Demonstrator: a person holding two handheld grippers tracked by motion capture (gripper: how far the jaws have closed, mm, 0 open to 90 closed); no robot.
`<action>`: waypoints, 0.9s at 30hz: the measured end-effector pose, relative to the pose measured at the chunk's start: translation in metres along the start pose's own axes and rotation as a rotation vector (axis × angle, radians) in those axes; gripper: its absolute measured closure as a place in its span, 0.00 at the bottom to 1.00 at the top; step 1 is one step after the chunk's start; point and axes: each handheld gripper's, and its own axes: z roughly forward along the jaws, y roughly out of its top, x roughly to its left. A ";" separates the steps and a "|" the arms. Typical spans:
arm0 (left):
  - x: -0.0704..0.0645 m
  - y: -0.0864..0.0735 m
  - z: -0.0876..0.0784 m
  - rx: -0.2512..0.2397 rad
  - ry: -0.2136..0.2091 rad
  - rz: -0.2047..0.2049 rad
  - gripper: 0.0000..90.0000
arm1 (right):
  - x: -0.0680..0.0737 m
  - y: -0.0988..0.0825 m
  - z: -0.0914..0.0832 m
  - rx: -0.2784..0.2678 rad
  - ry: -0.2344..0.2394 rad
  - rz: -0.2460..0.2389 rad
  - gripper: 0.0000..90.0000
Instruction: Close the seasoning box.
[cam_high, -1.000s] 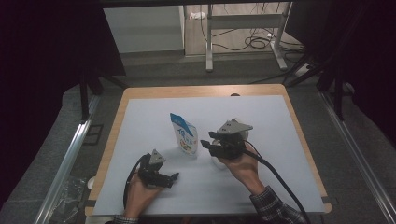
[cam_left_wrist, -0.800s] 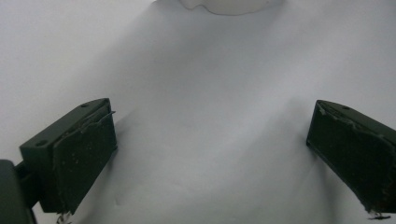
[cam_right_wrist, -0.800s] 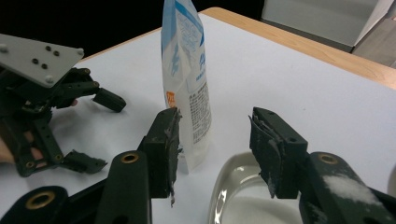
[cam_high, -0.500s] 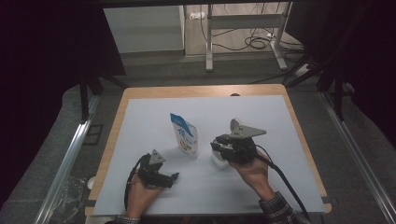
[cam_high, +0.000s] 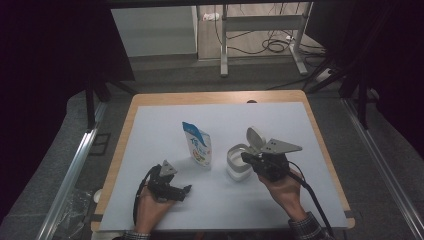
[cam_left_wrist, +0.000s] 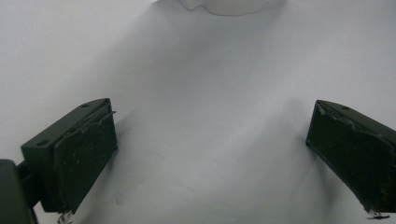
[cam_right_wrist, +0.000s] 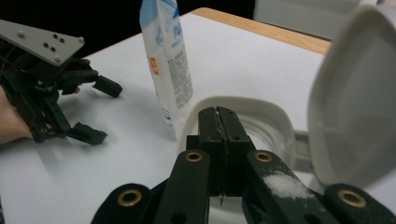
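High view: white container sits right of centre on the white mat, lid flipped up and standing behind it; the pouch stands upright just to its left, apart from it. Right gripper is at the container's right rim, jaws pointing left; left gripper rests lower left, well apart from both things, so the right hand is clearly the nearer one. Left gripper view: jaws spread wide with bare mat between them, a sliver of the container at the top edge, straight ahead but far off. Right gripper view: jaws pressed together with no gap, tips right at the near rim of the container (cannot tell whether they pinch the rim or merely touch it), open lid filling the right side, pouch upper centre-left beyond the rim, left gripper open at left. Likely next: working the container from the right, with the lid's hinge on the far side from the jaws.
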 end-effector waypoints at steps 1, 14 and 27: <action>0.000 0.000 0.000 -0.002 0.000 0.000 0.02 | -0.001 -0.002 -0.002 0.001 -0.005 0.000 0.99; 0.000 0.000 0.000 -0.001 0.001 0.000 0.02 | -0.020 -0.023 -0.027 0.014 -0.084 0.032 0.99; 0.000 0.000 0.000 -0.001 0.001 0.000 0.02 | -0.050 -0.027 -0.031 0.009 -0.154 0.081 0.99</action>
